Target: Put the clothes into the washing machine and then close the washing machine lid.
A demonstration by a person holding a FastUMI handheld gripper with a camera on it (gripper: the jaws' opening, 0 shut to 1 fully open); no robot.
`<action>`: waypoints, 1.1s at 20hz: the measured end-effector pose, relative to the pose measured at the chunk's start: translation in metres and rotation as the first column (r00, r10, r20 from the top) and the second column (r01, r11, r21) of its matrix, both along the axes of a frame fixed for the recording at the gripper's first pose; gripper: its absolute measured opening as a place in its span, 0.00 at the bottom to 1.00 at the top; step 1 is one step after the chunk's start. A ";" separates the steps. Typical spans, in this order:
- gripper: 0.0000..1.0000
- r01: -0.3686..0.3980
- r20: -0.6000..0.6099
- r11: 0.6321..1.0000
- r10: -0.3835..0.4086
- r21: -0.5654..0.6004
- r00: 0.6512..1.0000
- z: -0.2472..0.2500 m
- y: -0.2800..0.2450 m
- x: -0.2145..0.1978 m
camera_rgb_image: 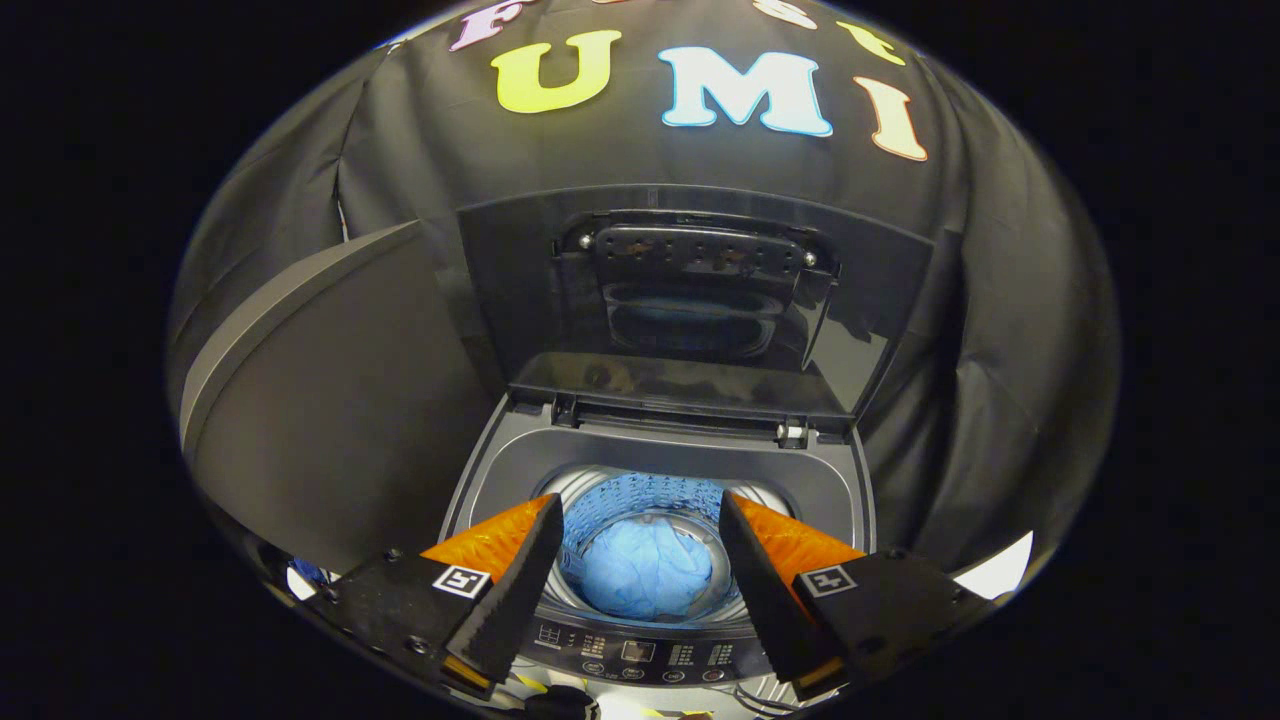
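A grey top-loading washing machine [505, 470] stands below me with its dark lid [690, 300] raised upright at the back. A light blue garment [645, 578] lies crumpled at the bottom of the steel drum [640, 495]. My gripper [640, 510] hovers above the drum's mouth. Its orange and black fingers [520, 560] stand wide apart with nothing between them. The garment shows through the gap between the fingers, well below them.
The machine's control panel [640, 655] runs along its near edge, just under the fingers. A large grey panel [330, 400] leans to the left of the machine. Black cloth hangs behind and to the right.
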State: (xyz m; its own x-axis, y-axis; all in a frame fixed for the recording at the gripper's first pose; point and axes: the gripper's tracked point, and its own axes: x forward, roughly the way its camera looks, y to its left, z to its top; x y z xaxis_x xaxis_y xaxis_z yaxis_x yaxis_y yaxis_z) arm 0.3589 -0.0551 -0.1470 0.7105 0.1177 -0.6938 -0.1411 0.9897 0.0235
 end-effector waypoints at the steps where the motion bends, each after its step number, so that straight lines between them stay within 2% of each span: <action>1: 0.96 0.004 0.004 1.000 -0.004 0.001 1.000 0.002 -0.001 0.001; 5: 0.97 0.018 0.041 1.000 -0.018 0.017 0.999 0.015 -0.001 0.004; 9: 0.96 0.030 0.173 0.998 -0.039 0.054 0.984 0.052 0.002 0.017; 15: 0.96 0.039 0.388 0.996 -0.066 0.077 0.919 0.112 -0.001 0.039; 22: 0.96 0.035 0.517 0.996 -0.072 0.080 0.853 0.164 -0.002 0.078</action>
State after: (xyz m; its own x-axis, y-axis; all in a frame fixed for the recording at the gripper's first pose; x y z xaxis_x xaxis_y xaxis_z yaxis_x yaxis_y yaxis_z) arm 0.4365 -0.0570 0.0167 0.9716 0.1009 -0.2142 -0.0975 0.9949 0.0264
